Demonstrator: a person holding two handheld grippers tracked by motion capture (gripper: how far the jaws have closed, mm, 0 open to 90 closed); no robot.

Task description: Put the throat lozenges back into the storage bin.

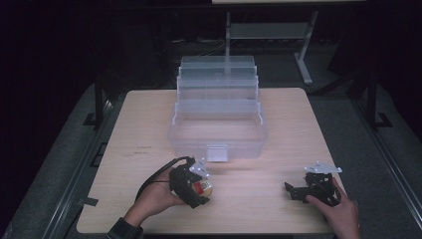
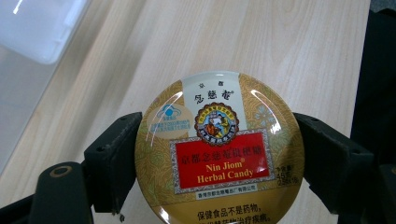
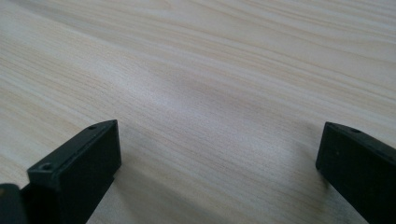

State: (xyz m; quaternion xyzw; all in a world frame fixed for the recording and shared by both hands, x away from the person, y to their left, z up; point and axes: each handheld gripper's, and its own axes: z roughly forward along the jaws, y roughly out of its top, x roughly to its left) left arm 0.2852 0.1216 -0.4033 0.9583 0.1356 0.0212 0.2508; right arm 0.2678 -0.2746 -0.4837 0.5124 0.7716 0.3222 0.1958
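A round gold and red candy tin point(image 2: 219, 149), labelled Nin Jiom Herbal Candy, sits between the jaws of my left gripper point(image 2: 219, 158), which is shut on its sides. From above, the candy tin point(image 1: 203, 188) shows near the table's front left, under the left gripper point(image 1: 196, 185) held by a hand. My right gripper point(image 1: 293, 191) rests low at the front right, held by the other hand. In the right gripper view its jaws stand wide apart, and the right gripper point(image 3: 219, 154) is open over bare wood with nothing between them.
A clear plastic tiered box point(image 1: 218, 112) stands open at the middle back of the wooden table point(image 1: 278, 124); its latch faces the front. A corner of the clear box point(image 2: 37, 28) shows close to the tin. Dark floor and a desk frame lie beyond.
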